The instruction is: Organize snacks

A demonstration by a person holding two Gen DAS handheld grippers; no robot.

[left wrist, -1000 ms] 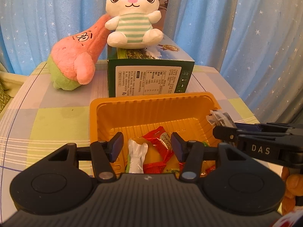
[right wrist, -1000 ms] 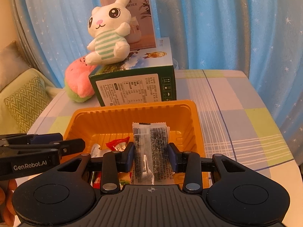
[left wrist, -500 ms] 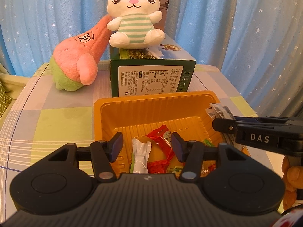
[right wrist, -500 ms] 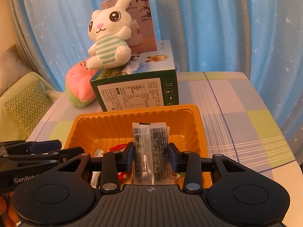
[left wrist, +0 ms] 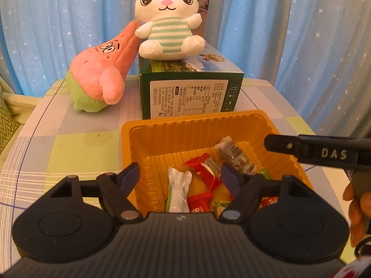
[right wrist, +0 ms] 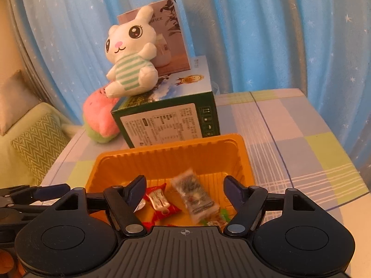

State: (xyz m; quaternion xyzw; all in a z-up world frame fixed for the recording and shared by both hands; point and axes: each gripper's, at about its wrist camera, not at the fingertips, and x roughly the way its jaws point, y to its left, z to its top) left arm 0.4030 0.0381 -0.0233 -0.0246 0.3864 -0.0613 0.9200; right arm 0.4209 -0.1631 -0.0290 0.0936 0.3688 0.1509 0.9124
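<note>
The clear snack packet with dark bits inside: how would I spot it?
Find the ribbed orange plastic tray before the green box. Among its wrappers, the clear crinkly packet lies slanted beside a red candy wrapper. It alone is see-through, showing dark speckled contents.

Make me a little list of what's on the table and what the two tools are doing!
tray: orange, holds the snacks
snacks: clear dark packet, red packet, white packet
right tool: open, jaws just opened, nothing held
left tool: open, jaws just opened, nothing held
box: green, behind tray
bunny: sits on box
pink plush: left of box
</note>
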